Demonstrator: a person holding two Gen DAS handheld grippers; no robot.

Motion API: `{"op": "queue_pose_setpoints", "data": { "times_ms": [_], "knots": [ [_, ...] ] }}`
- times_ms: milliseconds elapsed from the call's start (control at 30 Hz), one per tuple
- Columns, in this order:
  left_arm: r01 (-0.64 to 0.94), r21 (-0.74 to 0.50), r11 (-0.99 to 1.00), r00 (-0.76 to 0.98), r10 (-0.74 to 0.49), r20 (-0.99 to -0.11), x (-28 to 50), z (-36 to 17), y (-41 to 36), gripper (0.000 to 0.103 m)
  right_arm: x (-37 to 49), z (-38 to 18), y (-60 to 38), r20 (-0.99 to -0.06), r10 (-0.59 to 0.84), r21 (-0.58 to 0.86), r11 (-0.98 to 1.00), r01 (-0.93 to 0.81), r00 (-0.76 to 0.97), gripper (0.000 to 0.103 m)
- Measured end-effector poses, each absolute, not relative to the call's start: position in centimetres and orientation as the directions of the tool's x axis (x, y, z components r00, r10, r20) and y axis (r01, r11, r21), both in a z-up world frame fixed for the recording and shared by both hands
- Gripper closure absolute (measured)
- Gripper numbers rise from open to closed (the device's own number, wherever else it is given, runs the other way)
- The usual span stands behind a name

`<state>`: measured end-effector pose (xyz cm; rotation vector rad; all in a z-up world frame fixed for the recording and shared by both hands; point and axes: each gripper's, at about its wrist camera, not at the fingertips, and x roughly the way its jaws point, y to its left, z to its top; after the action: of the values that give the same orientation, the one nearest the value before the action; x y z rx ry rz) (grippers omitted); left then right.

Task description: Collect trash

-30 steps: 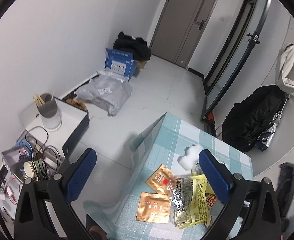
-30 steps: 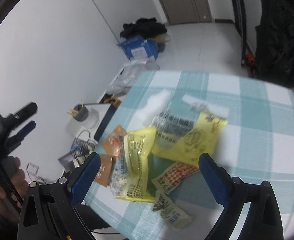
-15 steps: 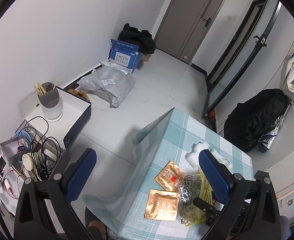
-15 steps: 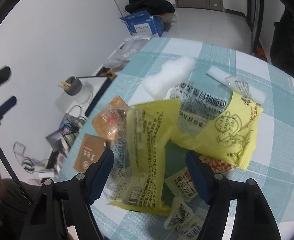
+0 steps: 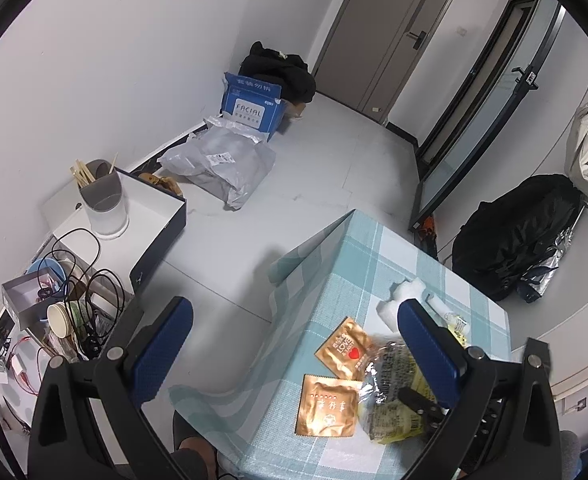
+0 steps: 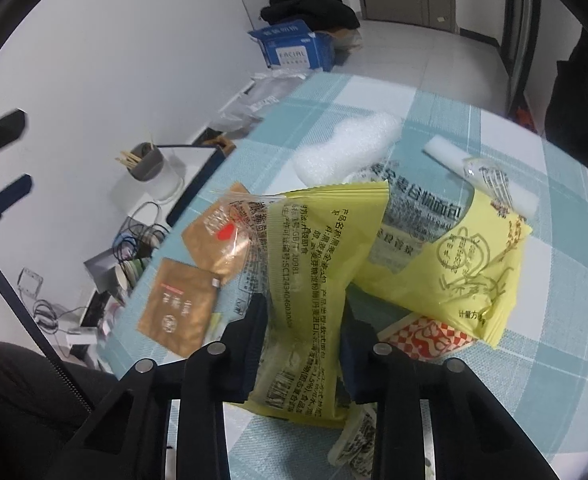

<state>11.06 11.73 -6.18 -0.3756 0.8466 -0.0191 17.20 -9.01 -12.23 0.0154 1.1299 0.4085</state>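
The right gripper [image 6: 302,320] jaws, just closing, pinch the near yellow wrapper [image 6: 314,264] for lifting off the counter [image 6: 434,108]; the left gripper [image 5: 294,344] jaws wait open.

On the checked tablecloth [image 6: 446,112] lay two yellow wrappers: one yellow wrapper [image 6: 314,280] toward the near edge and a second yellow wrapper [image 6: 470,276] beside it toward the right edge. Two gold sachets lay by the left edge, a heart-printed gold sachet [image 6: 218,240] and a plain gold sachet [image 6: 178,304] nearer the front. There was one white foam piece [image 6: 346,144] toward the far edge, one white tube [image 6: 482,176] near the far right corner, one red-and-white checked packet [image 6: 426,338], and one small printed white packet [image 6: 358,432] at the near edge.
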Motion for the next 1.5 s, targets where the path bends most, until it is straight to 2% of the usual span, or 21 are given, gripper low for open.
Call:
{"op": "queue_pose_setpoints", "data": {
  "times_ms": [400, 433, 467, 567, 700, 900, 1100, 1133, 1167, 1200, 1333, 1400, 1500],
  "knots": [
    [-0.114, -0.295, 0.949, 0.549, -0.187, -0.814, 11.5, -9.1, 10.6, 0.002, 15.9, -8.8, -11.2, -0.826, 0.368, 0.248, 0.918, -0.31, 0.427, 0.075],
    [-0.109, -0.282, 0.953, 0.534, -0.184, -0.825, 11.5, -9.5, 10.4, 0.002, 15.8, -8.7, -11.3, -0.823, 0.368, 0.249, 0.918, -0.308, 0.432, 0.077],
    [-0.099, -0.267, 0.959, 0.515, -0.18, -0.838, 11.5, -10.0, 10.0, 0.002, 15.7, -8.4, -11.7, -0.816, 0.369, 0.25, 0.919, -0.304, 0.444, 0.086],
    [-0.062, -0.218, 0.974, 0.465, -0.165, -0.87, 11.3, -11.1, 8.9, 0.002, 15.7, -7.9, -12.6, -0.805, 0.378, 0.267, 0.919, -0.289, 0.458, 0.087],
    [-0.037, -0.185, 0.982, 0.405, -0.154, -0.901, 11.3, -12.5, 7.7, 0.002, 15.5, -8.1, -13.3, -0.8, 0.398, 0.289, 0.911, -0.293, 0.449, 0.096],
    [-0.01, -0.146, 0.989, 0.346, -0.134, -0.929, 11.4, -13.6, 6.2, 0.002, 15.3, -8.7, -14.7, -0.795, 0.428, 0.339, 0.901, -0.27, 0.43, 0.098],
    [0.053, -0.038, 0.998, 0.287, -0.051, -0.957, 11.3, -15.1, 4.2, 0.002, 14.5, -8.1, -16.1, -0.783, 0.424, 0.339, 0.904, -0.259, 0.455, 0.092],
    [0.056, -0.017, 0.998, 0.278, -0.032, -0.96, 11.4, -15.4, 4.1, 0.002, 14.4, -8.1, -16.3, -0.782, 0.424, 0.339, 0.904, -0.259, 0.457, 0.09],
    [0.055, -0.009, 0.998, 0.274, -0.024, -0.961, 11.5, -15.5, 4.1, 0.002, 14.3, -8.0, -16.5, -0.779, 0.423, 0.339, 0.905, -0.257, 0.463, 0.083],
    [0.052, -0.022, 0.998, 0.28, -0.035, -0.959, 11.6, -15.5, 4.2, 0.002, 14.2, -7.9, -16.7, -0.774, 0.424, 0.342, 0.905, -0.253, 0.47, 0.077],
    [0.048, -0.033, 0.998, 0.277, -0.045, -0.96, 11.8, -15.5, 4.3, 0.002, 14.0, -7.7, -17.2, -0.764, 0.426, 0.347, 0.904, -0.248, 0.484, 0.072],
    [0.044, -0.06, 0.997, 0.268, -0.07, -0.961, 11.8, -15.8, 4.2, 0.003, 13.9, -7.7, -17.4, -0.761, 0.425, 0.345, 0.905, -0.248, 0.49, 0.066],
    [0.048, -0.087, 0.995, 0.273, -0.097, -0.957, 11.6, -15.7, 4.0, 0.01, 14.0, -7.9, -17.5, -0.763, 0.423, 0.348, 0.906, -0.242, 0.489, 0.065]
  ]
}}
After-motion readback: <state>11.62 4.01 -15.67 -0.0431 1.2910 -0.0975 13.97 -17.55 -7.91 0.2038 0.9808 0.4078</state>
